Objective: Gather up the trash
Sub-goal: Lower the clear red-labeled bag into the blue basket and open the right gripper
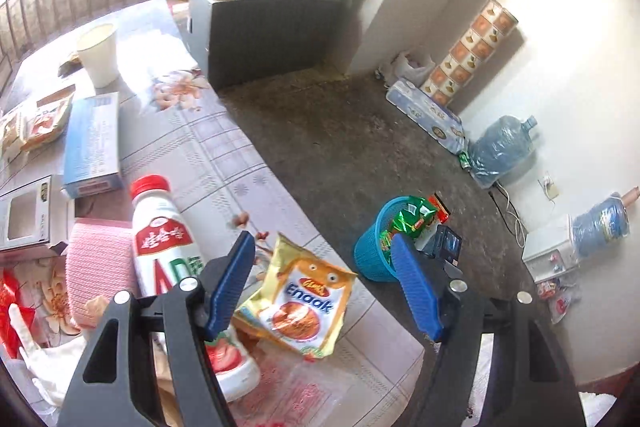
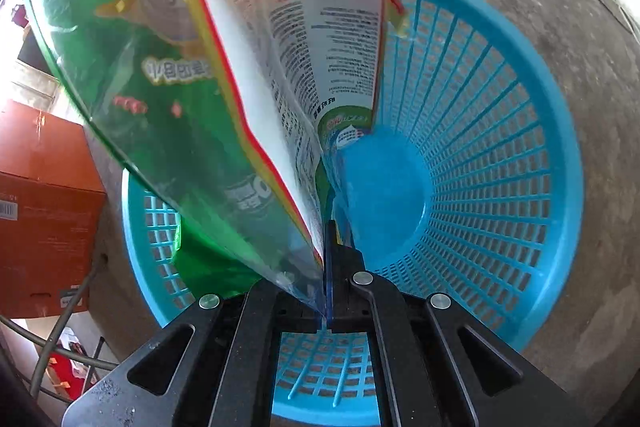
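The table point(image 1: 224, 147), covered with a floral checked cloth, is seen from the left wrist with its long edge running diagonally from the grey box point(image 1: 264, 35) at the far end down to the near right, and beyond that edge a broad stretch of bare concrete floor point(image 1: 340, 131) lies open. Along the table's left side a white paper cup point(image 1: 98, 53), a blue carton point(image 1: 92, 143), a pink cloth point(image 1: 98, 263) and a red-capped milk drink bottle point(image 1: 168, 251) are crowded together. The left gripper point(image 1: 324, 267) is held wide open and nothing is gripped by it; its left finger lies across the bottle's lower part in the view, whether touching cannot be told. A yellow Enaak snack packet point(image 1: 304, 303) is found at the table's near edge, between the two fingers in the view. To the right, on the floor off the table's edge, the blue plastic basket point(image 1: 370, 251) point(image 2: 480, 147) is set, with green wrappers over it. In the right wrist view the right gripper point(image 2: 326, 267) is closed tightly on a green and red snack wrapper point(image 2: 192, 99), which is held above the basket's open mouth, over its left half. The basket's blue bottom is left visible to the right of the wrapper.
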`<state>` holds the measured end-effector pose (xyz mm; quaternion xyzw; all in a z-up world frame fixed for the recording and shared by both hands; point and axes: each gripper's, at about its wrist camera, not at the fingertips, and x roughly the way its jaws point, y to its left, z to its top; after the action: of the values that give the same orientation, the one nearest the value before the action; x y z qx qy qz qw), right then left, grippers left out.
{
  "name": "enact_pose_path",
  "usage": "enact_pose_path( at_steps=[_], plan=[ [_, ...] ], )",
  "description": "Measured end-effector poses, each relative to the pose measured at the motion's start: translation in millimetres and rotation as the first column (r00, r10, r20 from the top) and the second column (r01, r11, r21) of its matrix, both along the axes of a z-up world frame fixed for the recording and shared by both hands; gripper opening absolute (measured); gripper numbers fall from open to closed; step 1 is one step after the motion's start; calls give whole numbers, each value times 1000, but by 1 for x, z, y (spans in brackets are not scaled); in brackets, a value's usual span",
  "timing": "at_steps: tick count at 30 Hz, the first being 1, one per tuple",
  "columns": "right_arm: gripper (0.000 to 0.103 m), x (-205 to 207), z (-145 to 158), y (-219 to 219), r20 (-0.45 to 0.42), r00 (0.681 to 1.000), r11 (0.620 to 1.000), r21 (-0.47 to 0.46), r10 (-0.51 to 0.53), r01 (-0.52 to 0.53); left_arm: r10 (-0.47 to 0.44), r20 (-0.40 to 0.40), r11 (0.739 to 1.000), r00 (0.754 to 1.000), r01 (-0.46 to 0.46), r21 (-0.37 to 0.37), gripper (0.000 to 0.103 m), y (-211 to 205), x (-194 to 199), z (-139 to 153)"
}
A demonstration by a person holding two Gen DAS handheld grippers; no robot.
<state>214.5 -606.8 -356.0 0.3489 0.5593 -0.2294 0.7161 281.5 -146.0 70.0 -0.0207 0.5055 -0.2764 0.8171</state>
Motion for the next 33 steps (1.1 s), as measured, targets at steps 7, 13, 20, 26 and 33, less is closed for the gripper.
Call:
enact_pose_path(
  at_steps=[7, 13, 20, 26, 33],
  plan=[
    [8, 15, -22, -3, -111, 994, 999, 49, 14, -9, 42, 9, 999, 999, -42, 2, 69, 37, -1, -2],
    [54, -7, 12, -12, -47, 994, 995, -12, 101, -101, 59, -3, 998, 998, -59, -29, 69, 50, -1, -6],
    [66, -50, 69, -5, 91, 981, 985, -34, 173, -171, 55, -29, 997, 998, -57, -55, 69, 53, 1, -12],
    [77, -39, 114, 10, 207, 957, 976, -125, 204, -181, 68, -39, 995, 997, -70, -69, 69, 60, 1, -15],
    [83, 24, 136, 28, 198, 964, 956, -267, 177, -121, 100, -61, 993, 993, -104, -63, 71, 73, 1, -20]
  ],
)
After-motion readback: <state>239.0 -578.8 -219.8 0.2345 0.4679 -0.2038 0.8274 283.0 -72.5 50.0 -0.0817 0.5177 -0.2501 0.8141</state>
